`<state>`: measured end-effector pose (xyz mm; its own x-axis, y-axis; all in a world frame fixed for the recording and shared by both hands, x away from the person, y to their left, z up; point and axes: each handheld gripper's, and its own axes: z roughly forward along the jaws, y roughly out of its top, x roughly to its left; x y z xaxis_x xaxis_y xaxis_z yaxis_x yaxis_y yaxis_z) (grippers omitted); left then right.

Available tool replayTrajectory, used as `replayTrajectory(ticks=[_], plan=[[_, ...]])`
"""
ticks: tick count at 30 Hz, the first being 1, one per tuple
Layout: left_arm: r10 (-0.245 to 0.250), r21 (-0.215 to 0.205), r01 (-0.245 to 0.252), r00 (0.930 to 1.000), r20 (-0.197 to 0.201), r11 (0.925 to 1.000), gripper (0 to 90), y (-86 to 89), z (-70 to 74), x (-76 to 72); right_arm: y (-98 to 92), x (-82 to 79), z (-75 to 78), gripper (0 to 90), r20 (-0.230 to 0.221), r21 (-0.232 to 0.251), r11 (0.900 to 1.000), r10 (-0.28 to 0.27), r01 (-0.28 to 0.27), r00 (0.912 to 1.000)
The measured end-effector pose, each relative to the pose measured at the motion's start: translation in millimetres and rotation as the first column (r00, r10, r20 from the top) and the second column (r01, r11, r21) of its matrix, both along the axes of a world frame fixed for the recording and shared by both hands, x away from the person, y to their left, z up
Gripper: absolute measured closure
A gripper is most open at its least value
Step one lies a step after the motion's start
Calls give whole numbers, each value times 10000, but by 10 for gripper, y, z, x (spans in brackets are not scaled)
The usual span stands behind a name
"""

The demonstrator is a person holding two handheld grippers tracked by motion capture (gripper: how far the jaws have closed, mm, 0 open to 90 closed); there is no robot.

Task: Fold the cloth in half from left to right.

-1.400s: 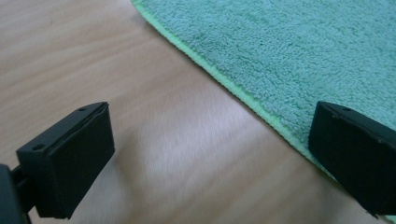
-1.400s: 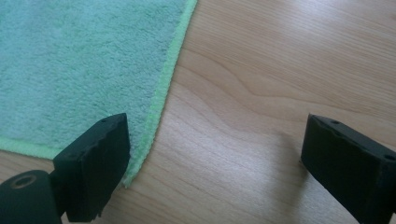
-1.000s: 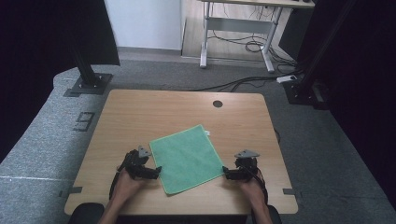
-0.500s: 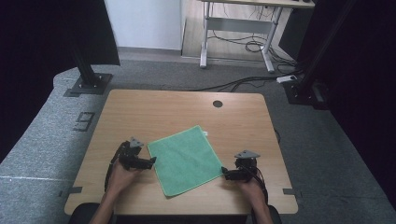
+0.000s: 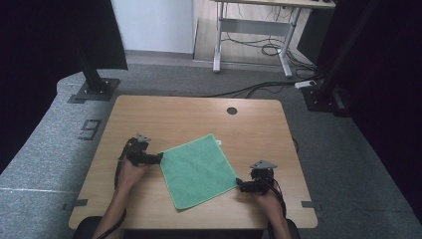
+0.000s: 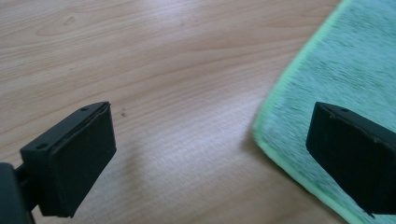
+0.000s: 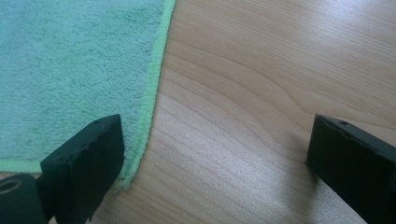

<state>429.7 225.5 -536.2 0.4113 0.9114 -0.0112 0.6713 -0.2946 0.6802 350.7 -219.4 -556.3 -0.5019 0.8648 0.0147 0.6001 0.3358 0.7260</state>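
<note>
A green cloth (image 5: 197,169) lies flat on the wooden table (image 5: 189,117), turned like a diamond. My left gripper (image 5: 158,158) is at the cloth's left corner, open. In the left gripper view that corner of the cloth (image 6: 336,70) lies under the right-hand jaw, while the other jaw is over bare wood. My right gripper (image 5: 241,185) is at the cloth's right corner, open too. In the right gripper view the cloth (image 7: 70,70) reaches the left-hand jaw with its corner beside it; bare wood lies between the jaws.
A round cable hole (image 5: 232,110) is near the table's far edge. Black stands (image 5: 92,84) and a desk frame (image 5: 249,35) with cables are on the floor beyond. The table's front edge (image 5: 199,224) is close behind both hands.
My left gripper has moved forward along the cloth's left edge, up to its left corner. The right gripper has stayed at the right corner. The cloth has not moved.
</note>
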Motion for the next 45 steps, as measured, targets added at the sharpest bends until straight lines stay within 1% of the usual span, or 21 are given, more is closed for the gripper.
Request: replayTrajectory(ticks=[2, 6, 9, 12, 13, 15, 22, 25, 29, 33, 36, 40, 42, 45], plan=[[101, -14, -101, 9999, -24, 9999, 24, 5, -29, 35, 1, -1, 0, 41, -12, 7, 10000, -7, 7, 10000], [171, 189, -169, 9998, -101, 9997, 25, -4, -86, 80, 0, 0, 0, 41, -1, 3, 10000, 2, -2, 10000], [242, 97, -241, 9996, -131, 9997, 22, 3, -114, 96, 0, 0, 0, 41, 0, 4, 10000, 2, -2, 10000], [197, 274, -199, 9998, 70, 9994, 32, -13, -112, 79, 0, 0, 0, 41, -1, 3, 10000, 0, 0, 10000], [180, 269, -183, 9998, 82, 9995, 40, -14, -111, 74, 0, 0, 0, 41, 2, 2, 10000, 2, -2, 10000], [263, 81, -262, 9996, -78, 9996, 49, -2, -114, 80, 0, 0, 0, 41, 8, 2, 10000, 4, -4, 10000], [276, 71, -275, 9996, -97, 9996, 45, 1, -115, 82, -5, 4, 1, 44, 4, -1, 9999, 100, -100, 9999], [281, 67, -280, 9996, -96, 9996, 45, 1, -115, 82, -4, 4, 17, 70, -96, -17, 9998, 183, -183, 9998], [287, 64, -286, 9995, -97, 9996, 46, 1, -115, 81, -2, 7, 58, 99, -290, -83, 9988, 474, -477, 9985], [279, 59, -278, 9996, -102, 9996, 45, 1, -115, 82, 22, -11, 123, 108, -261, -118, 9973, 725, -728, 9970], [283, 64, -282, 9995, -101, 9996, 45, 1, -115, 82, 63, -28, 178, 118, -224, 21, 9945, 1046, -1046, 9943], [289, 91, -288, 9995, -136, 9995, 36, 5, -114, 77, 164, -48, 227, 128, -295, 345, 9866, 1604, -1594, 9866], [295, 88, -294, 9995, -132, 9995, 37, 5, -115, 77, 226, -59, 244, 129, -285, 511, 9803, 1926, -1910, 9809], [279, 88, -277, 9995, -129, 9996, 39, 5, -114, 76, 318, -79, 265, 130, -258, 494, 9714, 2339, -2324, 9719]])
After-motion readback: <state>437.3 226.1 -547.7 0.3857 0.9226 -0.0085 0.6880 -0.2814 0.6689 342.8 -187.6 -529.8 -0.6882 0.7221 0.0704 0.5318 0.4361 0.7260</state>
